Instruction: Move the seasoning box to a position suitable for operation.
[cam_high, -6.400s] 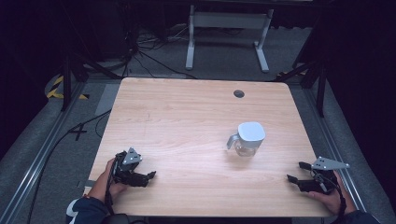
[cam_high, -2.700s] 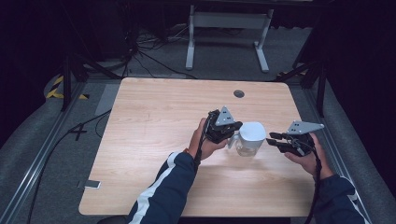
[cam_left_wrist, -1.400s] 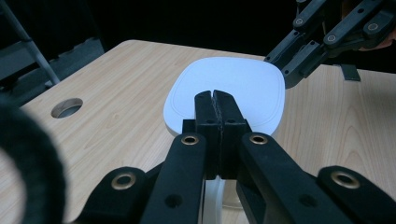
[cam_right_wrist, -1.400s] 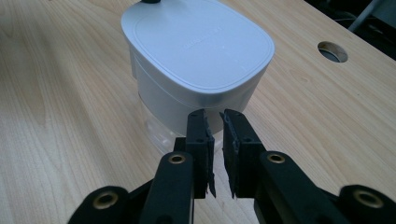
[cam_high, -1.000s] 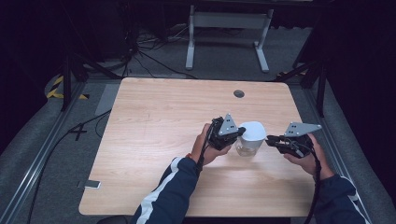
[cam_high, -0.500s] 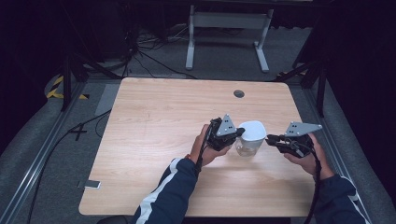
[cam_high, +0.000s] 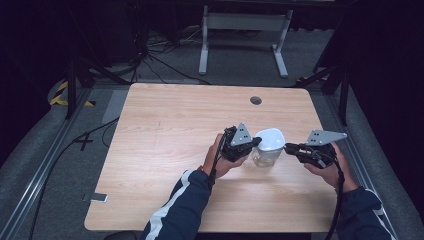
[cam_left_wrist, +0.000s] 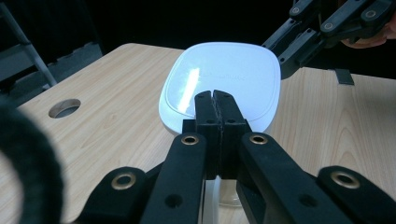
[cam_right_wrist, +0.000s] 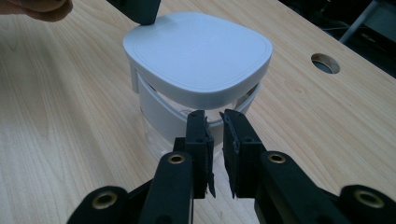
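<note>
while the left tongs (cam_left_wrist: 215, 100) sit closed and the right tongs (cam_right_wrist: 215, 122) stand slightly parted, gripping nothing, the clear jar (cam_high: 265, 156) wears a rounded-square white lid (cam_right_wrist: 198, 56).

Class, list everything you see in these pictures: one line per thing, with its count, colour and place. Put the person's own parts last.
Container: one, clear body, right of the table's centre.
Lid: one, white, on the container.
Table: one, light wood, with a round hole near its far edge.
Stand: one, grey metal, on the floor beyond the table.
Small flat device: one, grey, on the floor by the table's near left corner.
Left tongs: one, black, shut, at the lid's edge.
Right tongs: one, black, narrow gap between their jaws, at the container's other side.
Sleeves: two, dark blue with a white stripe.
</note>
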